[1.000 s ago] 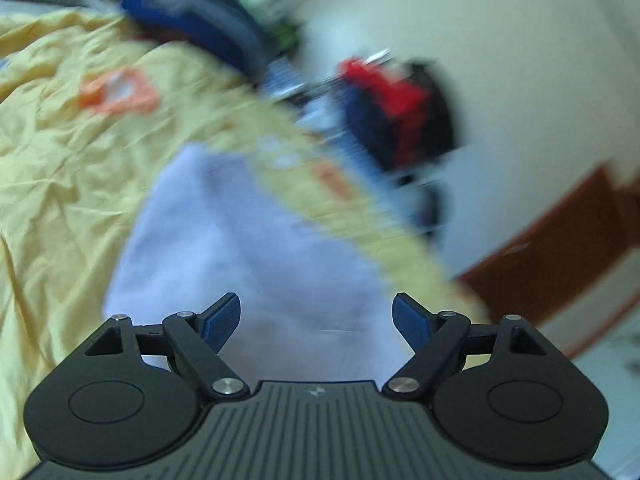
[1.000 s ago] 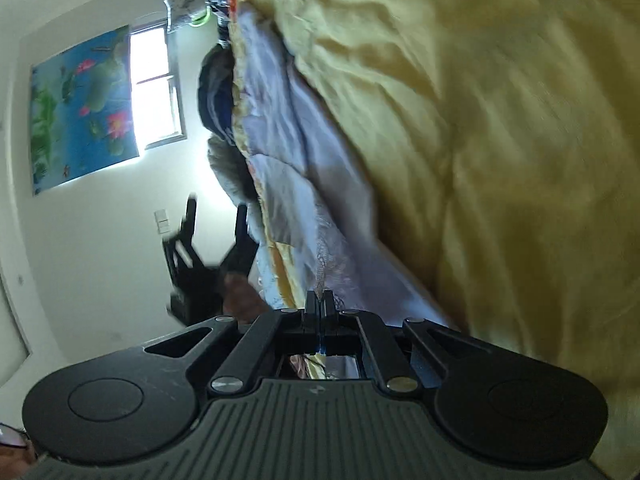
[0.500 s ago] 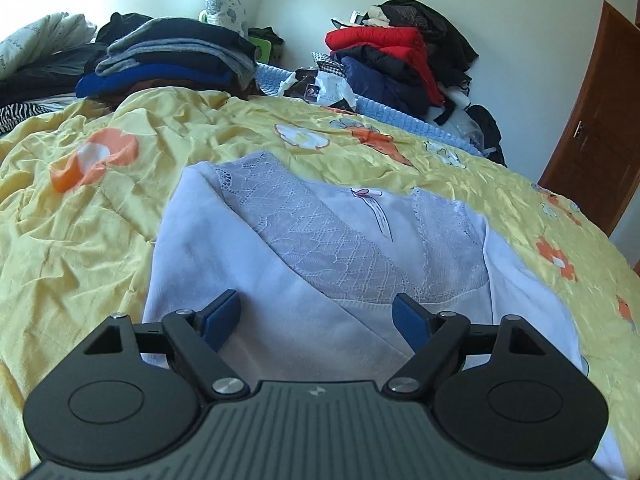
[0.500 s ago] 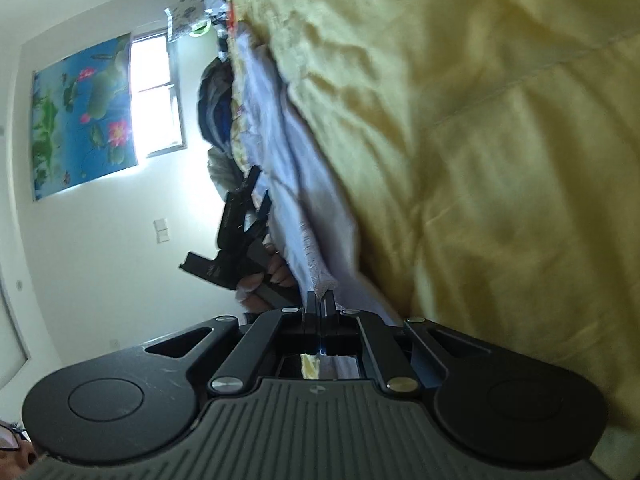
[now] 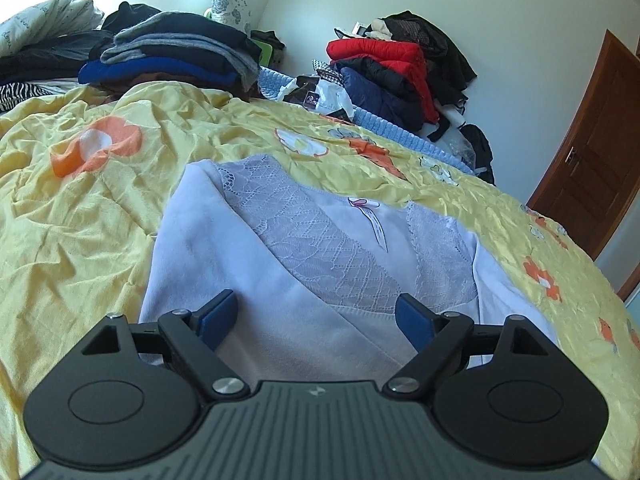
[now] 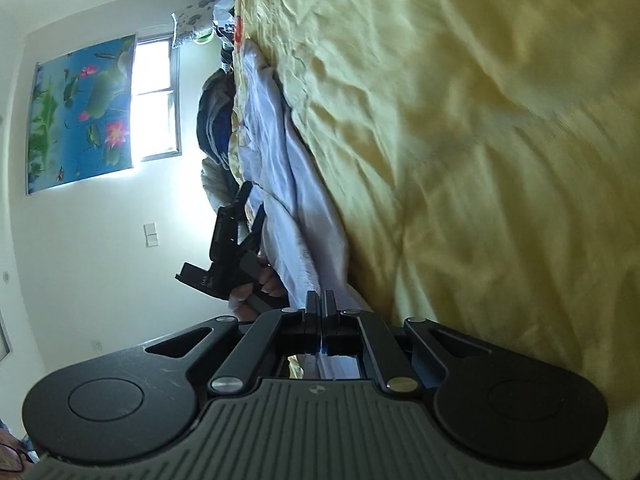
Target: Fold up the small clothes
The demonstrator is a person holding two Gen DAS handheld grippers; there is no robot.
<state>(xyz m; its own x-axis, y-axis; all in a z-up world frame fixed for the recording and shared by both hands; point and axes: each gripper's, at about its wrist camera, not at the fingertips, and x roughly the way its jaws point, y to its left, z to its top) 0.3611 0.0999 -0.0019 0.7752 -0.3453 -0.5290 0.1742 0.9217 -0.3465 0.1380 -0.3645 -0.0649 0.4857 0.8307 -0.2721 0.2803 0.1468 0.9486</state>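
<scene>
- My left gripper (image 5: 316, 316): blue-padded fingers (image 5: 218, 314) spread wide, nothing between them, poised just above the near hem of the white top (image 5: 240, 264).
- My right gripper (image 6: 320, 306): fingers pressed together; white cloth runs up to and behind the tips, but I cannot tell whether any is caught between them.
- White top, left wrist view: lies flat on the bed, front up, with lace panels (image 5: 320, 248) crossing in a V at the chest and a small bow (image 5: 366, 204) at the neckline. One side is folded in over the body.
- White top, right wrist view (image 6: 280, 160): seen edge-on as a long pale strip on the bed, stretching from my right fingers away toward the window.
- Left gripper, right wrist view (image 6: 236, 256): black, held in a hand just beside the top's edge.
- Yellow bedspread (image 5: 80, 216): creased, printed with orange and white flowers, beneath the top.
- Folded dark clothes pile (image 5: 172, 52): at the far side of the bed.
- Red and dark jackets (image 5: 392, 72): heaped against the wall.
- Wooden door (image 5: 592, 160): at the right.
- Lotus poster (image 6: 80, 112): beside the window (image 6: 156, 96).
</scene>
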